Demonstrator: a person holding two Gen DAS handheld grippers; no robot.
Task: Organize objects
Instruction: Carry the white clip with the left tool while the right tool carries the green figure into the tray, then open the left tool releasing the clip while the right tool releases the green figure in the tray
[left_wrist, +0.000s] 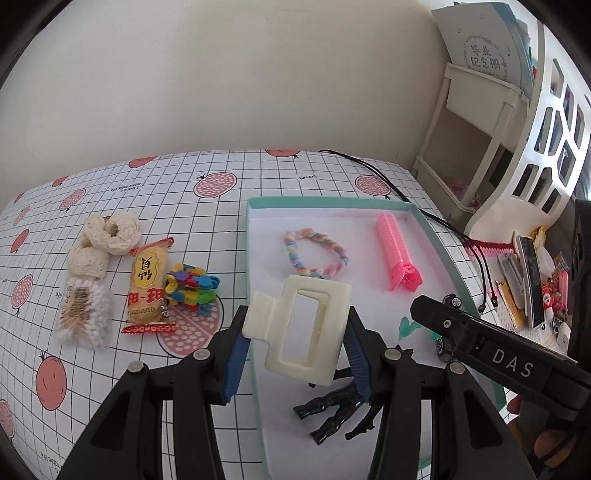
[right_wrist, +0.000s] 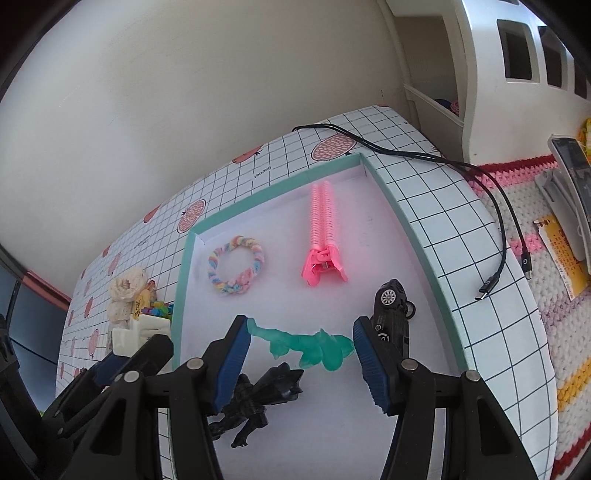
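Soft even daylight, sharp focus, fisheye-bowed edges.

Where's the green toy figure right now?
In the right wrist view the green toy figure lies flat in the tray, between the open right tool fingers, beside the black toy car and beyond the black figure.

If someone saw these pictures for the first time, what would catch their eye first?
Probably the cream hair clip clamped in the left gripper, held above the near left edge of the mint-rimmed tray. Next, the bright pink hair curler lying toward the tray's far side, with the pastel braided hair tie to its left. The right gripper hangs open over a green toy figure.
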